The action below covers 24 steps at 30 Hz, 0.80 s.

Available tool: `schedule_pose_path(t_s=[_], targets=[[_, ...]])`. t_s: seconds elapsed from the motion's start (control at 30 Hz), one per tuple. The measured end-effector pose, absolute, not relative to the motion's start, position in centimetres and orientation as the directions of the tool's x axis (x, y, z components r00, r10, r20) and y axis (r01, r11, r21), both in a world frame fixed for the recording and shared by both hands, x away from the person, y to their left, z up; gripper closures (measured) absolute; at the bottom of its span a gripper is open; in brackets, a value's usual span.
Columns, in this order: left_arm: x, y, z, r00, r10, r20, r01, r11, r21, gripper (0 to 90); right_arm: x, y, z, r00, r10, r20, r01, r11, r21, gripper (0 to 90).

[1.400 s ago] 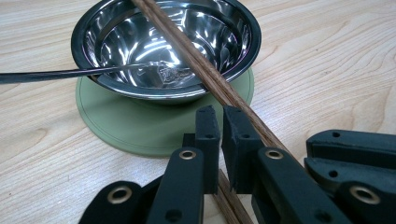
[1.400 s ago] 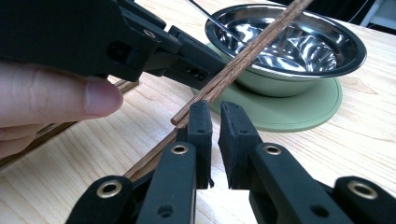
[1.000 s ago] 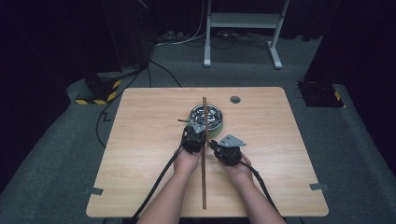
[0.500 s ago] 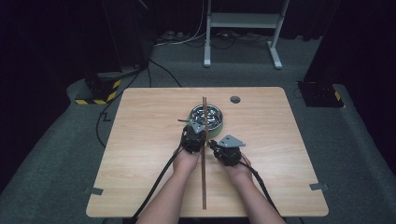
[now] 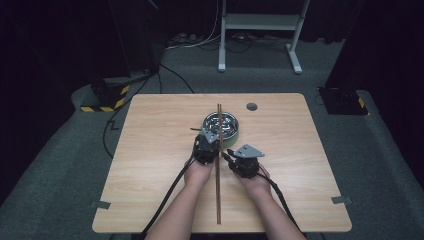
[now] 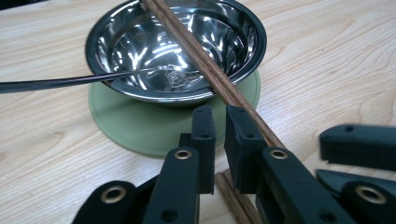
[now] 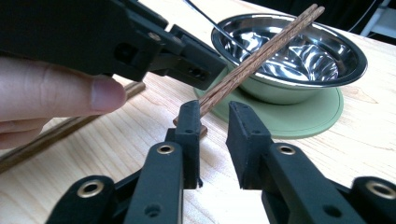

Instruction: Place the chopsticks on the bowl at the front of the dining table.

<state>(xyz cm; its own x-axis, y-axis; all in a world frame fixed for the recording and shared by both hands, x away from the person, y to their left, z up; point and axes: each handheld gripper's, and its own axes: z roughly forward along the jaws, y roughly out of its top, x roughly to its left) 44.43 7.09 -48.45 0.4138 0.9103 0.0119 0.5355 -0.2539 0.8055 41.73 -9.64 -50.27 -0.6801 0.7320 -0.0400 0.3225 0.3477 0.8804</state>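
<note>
So the thing that just happened: both sets of jaws have just been opening. On your left gripper [image 6: 220,126] the pads are parted by a thin slit with nothing in it, and the chopsticks [image 6: 205,60] slip behind the right-hand pad and come out again low down under the jaws, so I'd call that one released, not pinching. Your right gripper [image 7: 215,116] has gone wider. A wooden end sits just beside its left-hand pad, inside the gap, but the other pad stands well clear of it, so that one is let go too. I can't tell if the wood brushes the near pad. That leaves the chopsticks on their own: the far end is propped across the rim of the steel bowl [image 5: 237,125], which stands on a green mat [image 6: 140,126], and the rest runs straight back toward you down the middle of the table [image 5: 150,150]. My read is that this is the set-down, with the placing done or nearly done, and backing off without nudging the sticks is what's left. There's also a thin metal handle [image 6: 56,84] resting in the bowl and poking out to its left. Pose-wise, from the high view your hands sit low on either side of the sticks, close together, just short of the bowl. The left one points at the bowl and the right one is angled inward toward the sticks, with your forearms coming in from the near edge.
</note>
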Motion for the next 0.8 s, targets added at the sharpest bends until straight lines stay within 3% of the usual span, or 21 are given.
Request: schedule_pose_path(t_s=[0.27, 0.4, 0.6, 0.8], targets=[[42.2, 11.7, -48.4, 0.354, 0.934, 0.045, 0.515, -0.235, 0.824, 70.4, 41.5, -10.7, -50.0, -0.693, 0.720, -0.024, 0.328, 0.345, 0.880, 75.9], [40.8, 14.4, -49.0, 0.307, 0.946, 0.104, 0.529, -0.260, 0.808, 62.9, 41.1, -10.8, -49.8, -0.696, 0.718, -0.023, 0.326, 0.344, 0.881, 75.6], [39.1, 17.7, -50.2, 0.239, 0.963, 0.126, 0.559, -0.242, 0.793, 51.7, 38.9, -10.5, -50.2, -0.649, 0.753, -0.111, 0.322, 0.404, 0.856, 71.7], [38.2, 18.9, -52.0, 0.228, 0.960, 0.160, 0.621, -0.270, 0.736, 43.3, 38.8, -10.3, -50.2, -0.628, 0.776, -0.055, 0.358, 0.351, 0.865, 76.2]])
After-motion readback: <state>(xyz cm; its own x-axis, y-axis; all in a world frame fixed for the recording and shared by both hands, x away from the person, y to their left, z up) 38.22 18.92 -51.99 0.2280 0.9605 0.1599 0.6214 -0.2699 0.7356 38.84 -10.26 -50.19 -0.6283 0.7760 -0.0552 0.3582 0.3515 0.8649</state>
